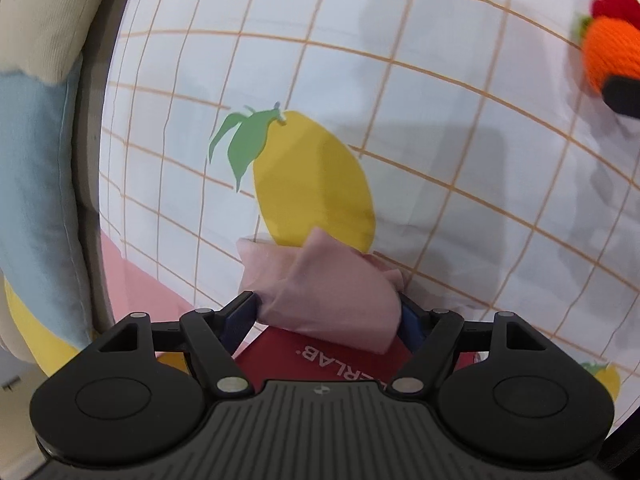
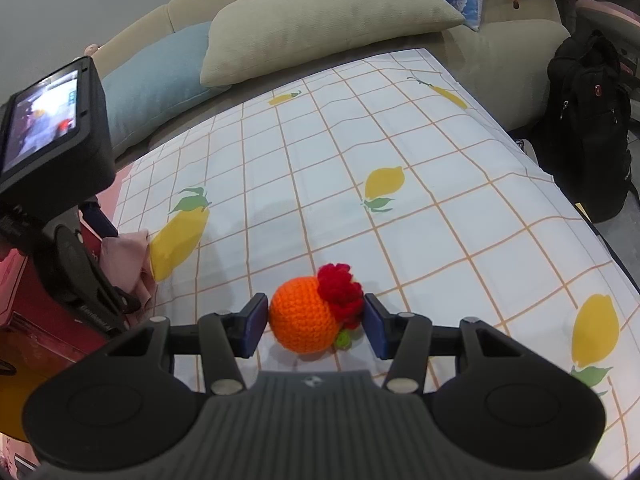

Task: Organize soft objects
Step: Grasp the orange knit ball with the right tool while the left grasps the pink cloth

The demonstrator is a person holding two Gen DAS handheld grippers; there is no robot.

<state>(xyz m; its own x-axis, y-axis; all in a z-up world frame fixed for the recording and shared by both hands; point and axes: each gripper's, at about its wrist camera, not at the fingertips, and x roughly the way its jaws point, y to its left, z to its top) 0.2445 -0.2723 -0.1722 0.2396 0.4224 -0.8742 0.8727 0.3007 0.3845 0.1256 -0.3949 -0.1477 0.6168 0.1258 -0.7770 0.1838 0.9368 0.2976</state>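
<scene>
Orange crochet ball [image 2: 302,318] w/ red flower; lemon-print cloth [image 2: 400,240].

Bright, even indoor light falls on both views, with soft grey shadows on the lemon-print cloth [image 1: 440,128]. Fisheye bending curves its grid lines strongly toward the dark corners. The left view is slightly blurred, while the right is sharper.

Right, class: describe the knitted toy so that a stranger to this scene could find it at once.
Start at the white tablecloth with orange grid lines and printed lemons. At its near edge, the right tool grips a round orange crocheted ball. Its red woolly flower and small green leaf set it apart from the plain pink cloth at the far left.
</scene>
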